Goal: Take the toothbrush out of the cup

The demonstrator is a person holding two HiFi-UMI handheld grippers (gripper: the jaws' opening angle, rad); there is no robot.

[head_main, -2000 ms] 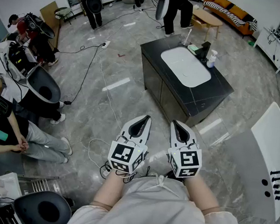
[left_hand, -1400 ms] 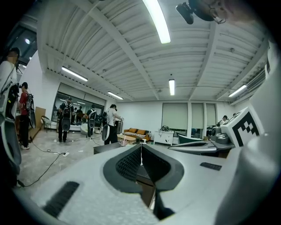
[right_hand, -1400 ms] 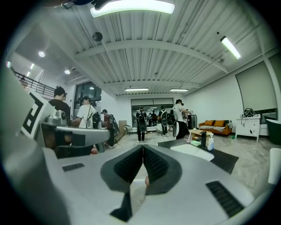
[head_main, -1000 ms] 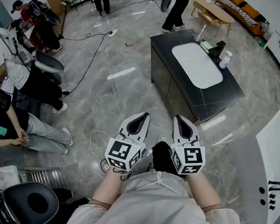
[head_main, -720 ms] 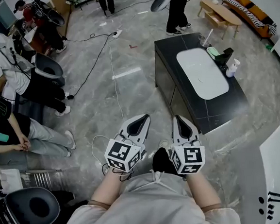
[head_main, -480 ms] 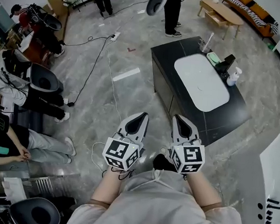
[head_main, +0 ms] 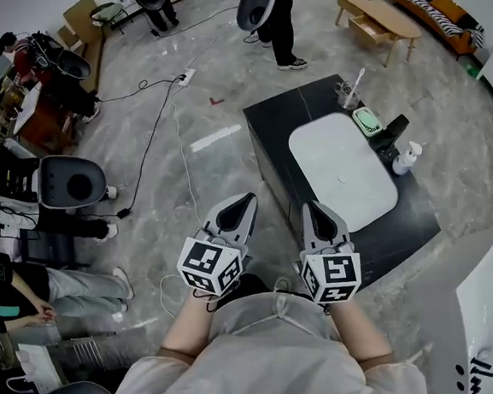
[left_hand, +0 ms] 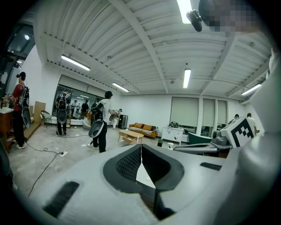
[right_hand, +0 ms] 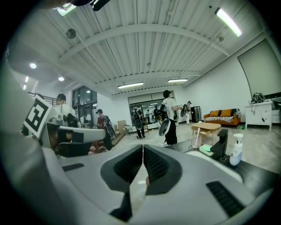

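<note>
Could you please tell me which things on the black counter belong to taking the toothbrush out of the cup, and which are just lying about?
For the job: pale toothbrush; the clear cup it stands in, at the far corner of the black counter.
Just lying about: green soap dish; black tap; white pump bottle; white basin.

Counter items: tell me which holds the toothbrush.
The clear cup at the far corner of the counter: the toothbrush stands in it, unlike the green dish and pump bottle.
</note>
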